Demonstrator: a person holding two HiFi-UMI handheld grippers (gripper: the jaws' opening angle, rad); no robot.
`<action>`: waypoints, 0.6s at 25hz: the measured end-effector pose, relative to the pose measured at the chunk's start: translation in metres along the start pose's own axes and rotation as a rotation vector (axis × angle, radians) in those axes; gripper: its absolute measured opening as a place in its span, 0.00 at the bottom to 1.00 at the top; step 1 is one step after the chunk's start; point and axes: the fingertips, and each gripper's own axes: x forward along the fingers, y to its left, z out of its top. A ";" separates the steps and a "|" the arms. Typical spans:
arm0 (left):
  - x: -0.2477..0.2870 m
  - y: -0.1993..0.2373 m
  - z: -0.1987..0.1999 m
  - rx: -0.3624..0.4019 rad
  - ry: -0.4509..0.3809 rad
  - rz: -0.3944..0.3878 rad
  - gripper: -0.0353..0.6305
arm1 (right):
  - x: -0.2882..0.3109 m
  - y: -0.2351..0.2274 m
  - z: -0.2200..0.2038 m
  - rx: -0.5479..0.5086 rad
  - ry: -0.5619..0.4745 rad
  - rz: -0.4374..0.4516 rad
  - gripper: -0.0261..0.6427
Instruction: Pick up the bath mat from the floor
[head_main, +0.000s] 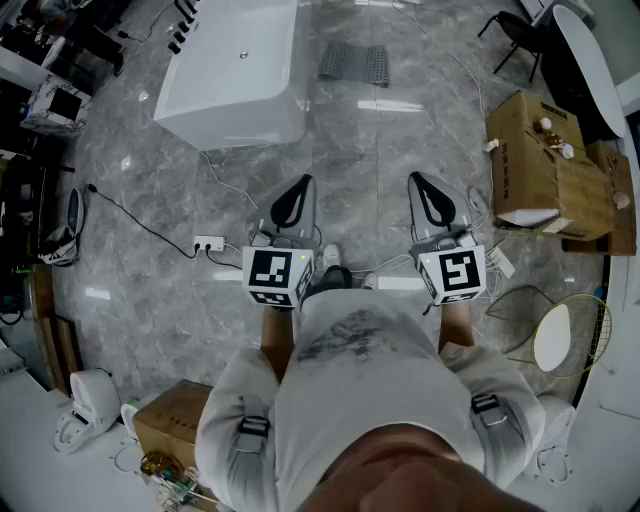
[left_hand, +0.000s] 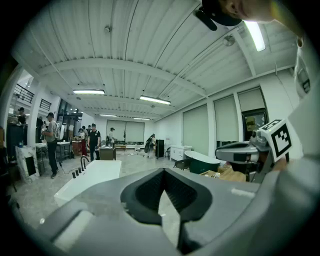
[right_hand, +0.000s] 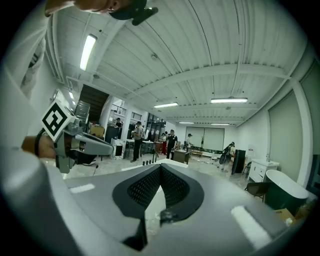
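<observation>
Right claw (right_hand: 160, 167), tips together

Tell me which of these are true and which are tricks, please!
1. The grey bath mat lies near the white bathtub, not touching it. True.
2. The left gripper is holding the bath mat. False: its jaws are shut on nothing, and the mat lies far ahead of it.
3. The right gripper is shut and empty too. True.
4. The cardboard box stands on the person's left side. False: it stands on the right, past the right gripper.
</observation>
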 end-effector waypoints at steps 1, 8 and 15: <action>-0.006 -0.012 -0.003 -0.001 -0.001 -0.004 0.06 | -0.012 -0.001 -0.004 0.011 -0.001 0.003 0.04; -0.036 -0.063 -0.020 -0.010 0.029 0.008 0.06 | -0.068 -0.002 -0.024 0.063 0.015 0.010 0.04; -0.026 -0.075 -0.009 0.027 0.023 0.010 0.06 | -0.078 -0.017 -0.021 0.054 -0.003 0.010 0.04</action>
